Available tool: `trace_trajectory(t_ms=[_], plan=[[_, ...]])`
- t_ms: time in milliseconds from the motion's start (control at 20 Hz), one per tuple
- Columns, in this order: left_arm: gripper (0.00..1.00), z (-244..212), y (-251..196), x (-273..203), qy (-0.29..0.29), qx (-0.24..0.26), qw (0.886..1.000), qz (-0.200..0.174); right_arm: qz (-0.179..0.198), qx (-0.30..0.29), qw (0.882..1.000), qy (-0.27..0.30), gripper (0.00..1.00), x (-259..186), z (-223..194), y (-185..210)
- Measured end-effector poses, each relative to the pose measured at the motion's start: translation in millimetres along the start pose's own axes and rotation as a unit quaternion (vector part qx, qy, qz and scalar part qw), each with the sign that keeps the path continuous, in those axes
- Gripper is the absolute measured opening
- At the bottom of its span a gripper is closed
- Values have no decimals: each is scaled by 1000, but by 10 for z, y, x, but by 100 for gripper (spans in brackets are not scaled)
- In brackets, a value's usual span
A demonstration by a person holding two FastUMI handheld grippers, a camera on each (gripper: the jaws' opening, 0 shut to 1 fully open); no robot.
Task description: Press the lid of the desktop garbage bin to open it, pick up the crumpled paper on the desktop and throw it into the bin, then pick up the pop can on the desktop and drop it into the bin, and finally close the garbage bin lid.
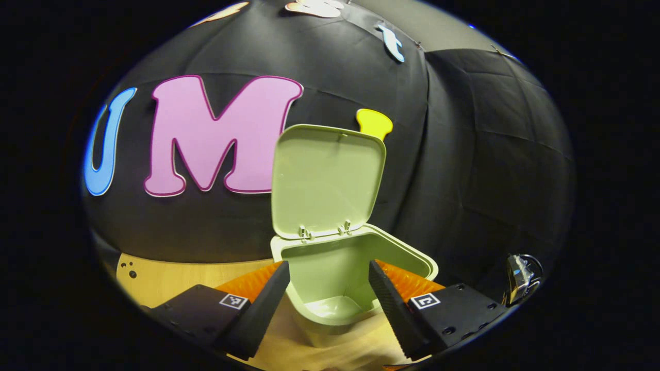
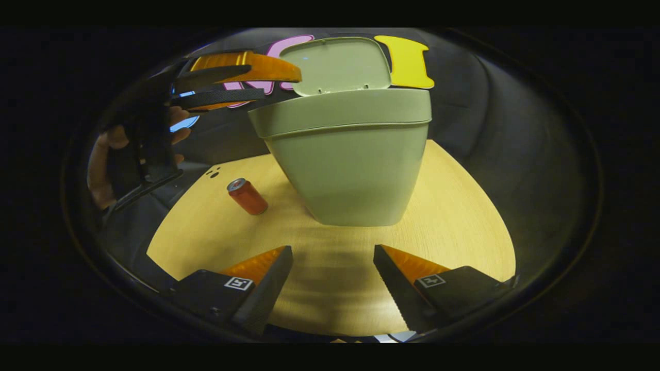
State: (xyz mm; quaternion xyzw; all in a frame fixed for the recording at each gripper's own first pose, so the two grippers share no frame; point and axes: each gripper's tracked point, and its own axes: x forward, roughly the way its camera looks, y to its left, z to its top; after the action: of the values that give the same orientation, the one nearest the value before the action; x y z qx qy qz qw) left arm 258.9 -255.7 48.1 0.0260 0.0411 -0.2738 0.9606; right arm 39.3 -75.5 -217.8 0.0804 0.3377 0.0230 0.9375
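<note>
The pale green bin [image 1: 356, 257] stands with its lid [image 1: 327, 180] swung up. My left gripper [image 1: 329, 268] hovers open just above the bin's mouth, nothing between its fingers. A pale patch lies at the bin's bottom; I cannot tell what it is. In the right gripper view the bin [image 2: 350, 170] stands mid-table with the lid [image 2: 337, 64] raised. A hand holds the left gripper [image 2: 258, 82] by the rim's left side. A red pop can [image 2: 247, 197] stands on the table left of the bin. My right gripper [image 2: 332, 251] is open, low over the wooden table [image 2: 464, 232] in front of the bin.
A small device with cables [image 1: 521, 275] sits at the right past the table's edge. The table's rounded edge runs close behind the can, with small holes [image 2: 214, 172] near it. Black cloth walls stand behind the bin.
</note>
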Motion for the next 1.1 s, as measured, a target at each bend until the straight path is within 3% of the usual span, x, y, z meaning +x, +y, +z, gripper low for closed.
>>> trace_trajectory(t_ms=[250, 550, 850, 1100], plan=[[98, 2, 581, -379, -11, -1, 998, 68, 23, -19, 1000, -2, 99, 43, 27, 263], [98, -406, 1321, -1091, 15, -12, 987, 158, 53, -58, 997, 2, 99, 114, -21, 726], [97, -865, 1724, -1938, 53, -20, 972, 227, 78, -98, 992, -13, 99, 315, -20, 1243], [96, -1203, 1892, -2566, 71, -63, 958, 271, 73, -100, 992, -24, 99, 675, 131, 1549]])
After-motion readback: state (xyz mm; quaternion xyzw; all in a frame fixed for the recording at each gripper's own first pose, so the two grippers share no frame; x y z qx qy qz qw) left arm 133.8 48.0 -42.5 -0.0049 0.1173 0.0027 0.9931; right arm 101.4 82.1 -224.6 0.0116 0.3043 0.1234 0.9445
